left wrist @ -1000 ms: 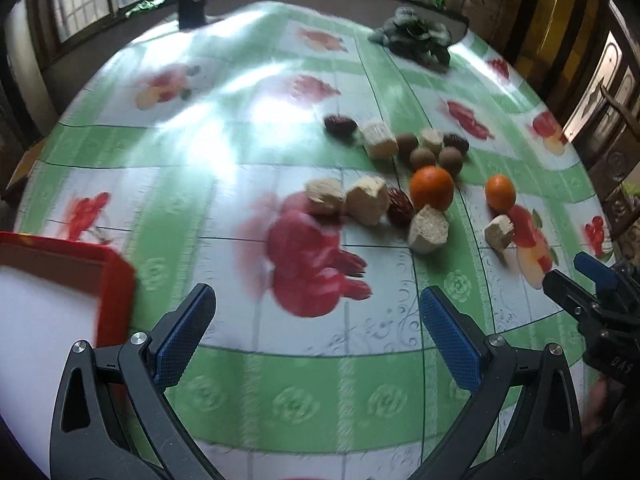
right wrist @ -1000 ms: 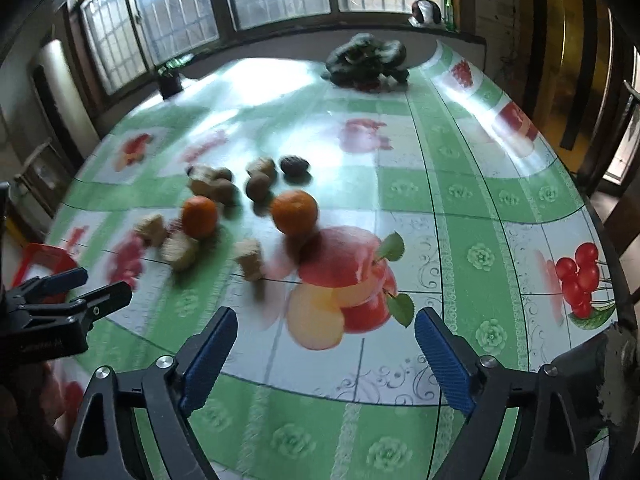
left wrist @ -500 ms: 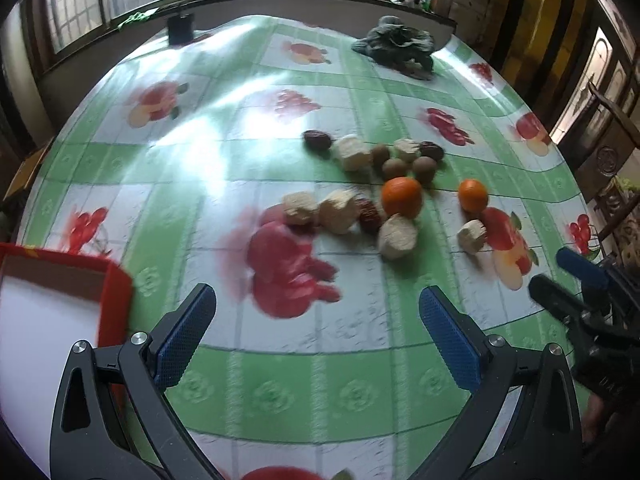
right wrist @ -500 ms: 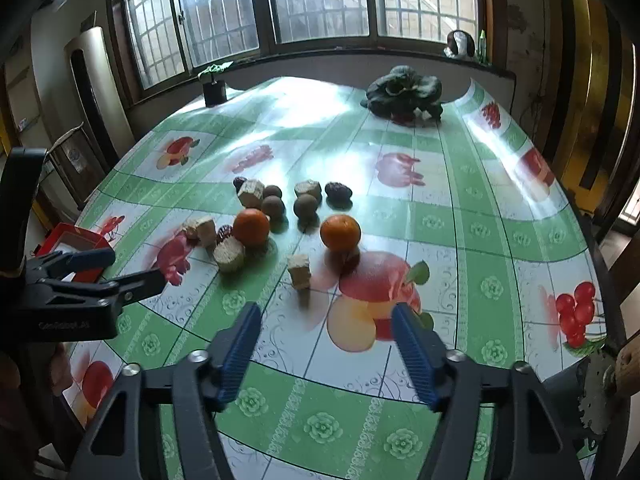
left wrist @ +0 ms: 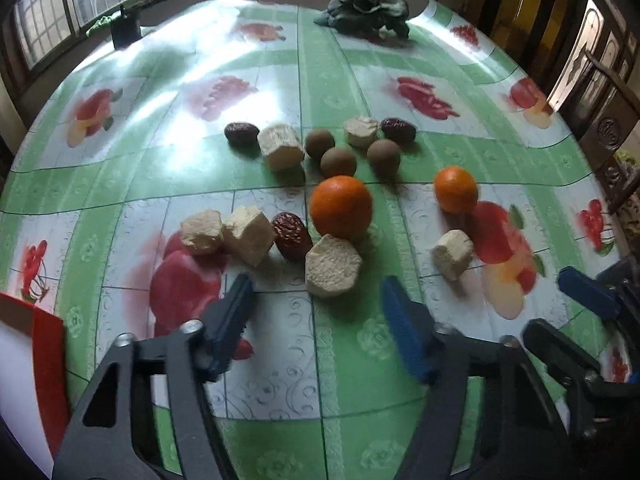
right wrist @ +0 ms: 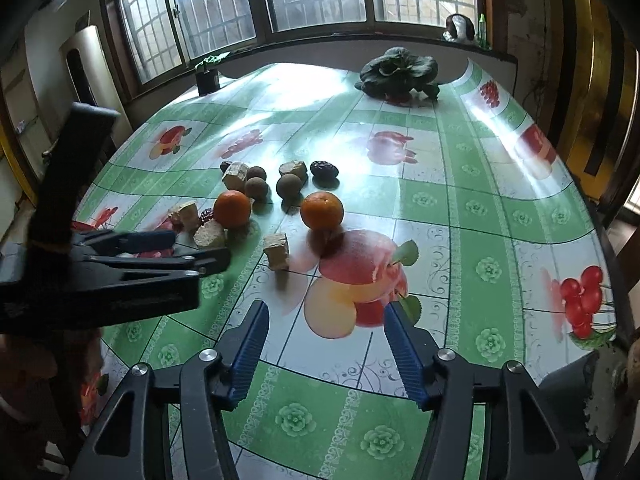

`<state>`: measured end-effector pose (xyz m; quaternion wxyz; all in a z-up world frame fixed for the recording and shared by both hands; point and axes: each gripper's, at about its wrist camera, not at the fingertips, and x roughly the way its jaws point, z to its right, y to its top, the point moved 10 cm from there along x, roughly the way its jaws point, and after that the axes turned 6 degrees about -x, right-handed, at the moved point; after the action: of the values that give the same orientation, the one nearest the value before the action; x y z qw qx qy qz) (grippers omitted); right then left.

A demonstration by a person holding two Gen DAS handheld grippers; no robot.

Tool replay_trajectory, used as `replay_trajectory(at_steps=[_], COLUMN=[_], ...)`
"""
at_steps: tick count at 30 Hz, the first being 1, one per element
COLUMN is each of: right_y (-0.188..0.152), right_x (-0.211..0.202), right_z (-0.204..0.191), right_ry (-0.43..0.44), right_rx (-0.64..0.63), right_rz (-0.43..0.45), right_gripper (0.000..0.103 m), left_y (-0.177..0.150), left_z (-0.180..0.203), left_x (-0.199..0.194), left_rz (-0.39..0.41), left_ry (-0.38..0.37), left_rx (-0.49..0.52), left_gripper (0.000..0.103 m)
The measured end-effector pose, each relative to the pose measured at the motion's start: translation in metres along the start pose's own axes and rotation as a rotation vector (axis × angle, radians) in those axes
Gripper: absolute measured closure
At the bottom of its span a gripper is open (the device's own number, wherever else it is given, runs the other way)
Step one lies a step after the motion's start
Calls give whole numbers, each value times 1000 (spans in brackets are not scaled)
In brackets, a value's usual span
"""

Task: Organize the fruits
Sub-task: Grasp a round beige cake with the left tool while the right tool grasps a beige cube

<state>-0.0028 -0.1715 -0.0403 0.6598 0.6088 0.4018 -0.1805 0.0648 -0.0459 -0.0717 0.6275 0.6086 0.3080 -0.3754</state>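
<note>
Green-checked tablecloth (left wrist: 120,184) now fills both views closer, fruits (left wrist: 340,206) mid-table, as left gripper (left wrist: 316,308) and right gripper (right wrist: 322,334) narrow their empty fingers somewhat, probably lining up a first pick.

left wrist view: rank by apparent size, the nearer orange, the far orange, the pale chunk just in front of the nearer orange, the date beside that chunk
1. Nearer orange and pale chunk: look alike, and nearness favours the chunk.
2. Far orange.
3. Date.
</note>
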Motion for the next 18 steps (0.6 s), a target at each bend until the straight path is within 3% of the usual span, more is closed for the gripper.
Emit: replay_trajectory(at_steps=[2, 3, 4, 7, 10, 15, 17, 18], right_y=[2, 3, 5, 13, 17, 25, 28, 30], right_x=[3, 4, 5, 13, 26, 50, 58, 60], right_z=[-2, -4, -7, -17, -27, -33, -35, -35], right_ry=[11, 17, 27, 57, 91, 101, 105, 95], right_rx=[-9, -18, -27, -49, -70, -83, -88, -94], right_rz=[0, 0, 2, 13, -14, -48, -55, -51], right_gripper=[44, 44, 44, 46, 62, 66, 85, 88], left_y=[2, 2, 3, 1, -2, -7, -10, -11], left_z=[-3, -6, -9, -16, -24, -34, -38, -41], left_x=[-1, -2, -3, -6, -14, -34, -38, -40], left_rz=[3, -1, -4, -7, 3, 31, 28, 26], left_ry=[-13, -23, -25, -28, -24, -9, -12, -14], left_rx=[-5, -17, -26, -38, -55, -49, -56, -61], left_gripper=[62, 76, 78, 78, 78, 78, 78, 78])
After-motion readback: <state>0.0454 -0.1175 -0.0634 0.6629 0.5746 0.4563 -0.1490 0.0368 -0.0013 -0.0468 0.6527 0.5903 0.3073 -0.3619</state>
